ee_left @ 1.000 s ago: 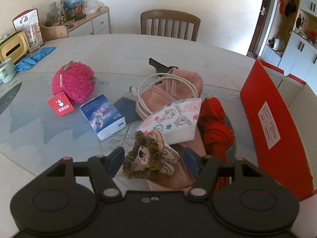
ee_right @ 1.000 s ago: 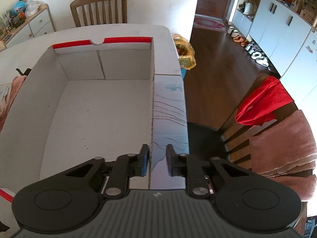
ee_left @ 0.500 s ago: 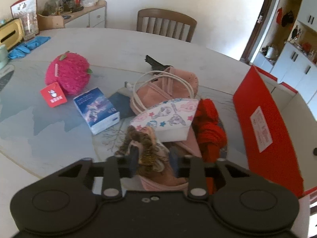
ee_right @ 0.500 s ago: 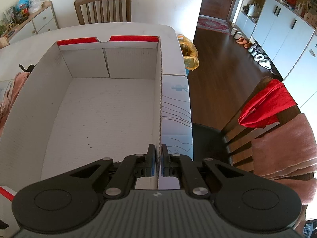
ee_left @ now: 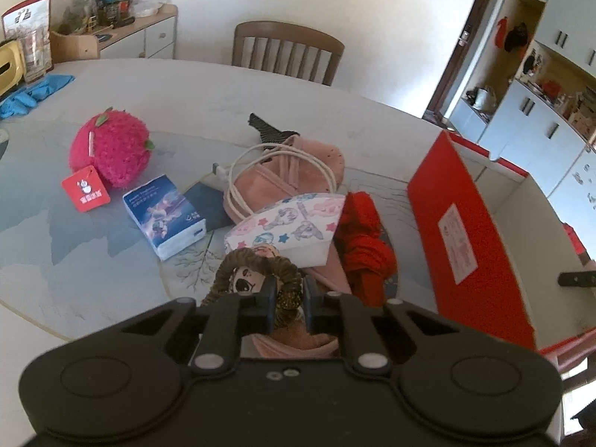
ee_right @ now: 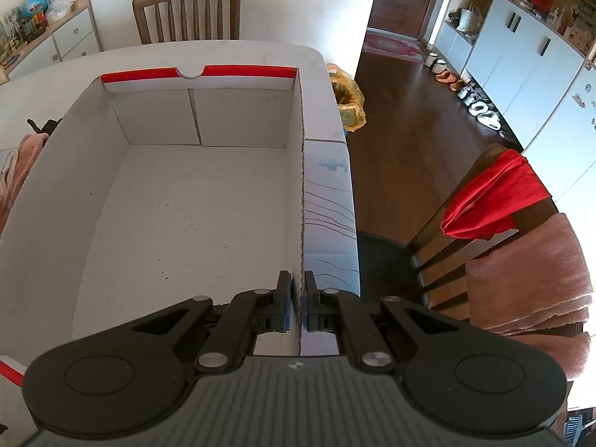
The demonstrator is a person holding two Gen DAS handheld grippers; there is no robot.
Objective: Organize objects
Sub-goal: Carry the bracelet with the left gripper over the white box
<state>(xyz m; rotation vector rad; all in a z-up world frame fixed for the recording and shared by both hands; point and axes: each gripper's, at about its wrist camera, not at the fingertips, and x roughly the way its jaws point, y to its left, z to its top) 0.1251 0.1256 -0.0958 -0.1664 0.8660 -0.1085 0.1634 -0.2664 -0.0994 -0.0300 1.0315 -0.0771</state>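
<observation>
Near the table's (ee_left: 111,279) front edge, the left gripper (ee_left: 288,303) has its jaws closing on a small doll (ee_left: 257,273) with brown braided hair and a painted face; the pads already press the braid between them. That doll lies on top of a pink cloth pile (ee_left: 298,175), together with a looped white cable (ee_left: 283,171) and a face mask (ee_left: 287,219) printed with cartoon ponies and stars. A red knitted piece (ee_left: 367,238) lies just beside the pile, between it and the red outer wall of a cardboard box (ee_left: 469,238) standing at the table's right side. Further toward the left edge sit a blue tissue pack (ee_left: 164,216), touching a dark flat booklet (ee_left: 205,206), and a pink strawberry plush (ee_left: 111,149) with a red paper tag (ee_left: 85,192). A dark striped object (ee_left: 268,130) shows behind the pile, possibly a sock, though the view is too small to say.

Over the box's right wall, the right gripper (ee_right: 298,305) is clamped together on the thin cardboard edge (ee_right: 301,223). From this view the box's white inside (ee_right: 186,223) holds nothing. A wooden chair (ee_right: 484,223) beside the table's right edge carries a red cloth (ee_right: 491,201) and a pink towel (ee_right: 532,279).
</observation>
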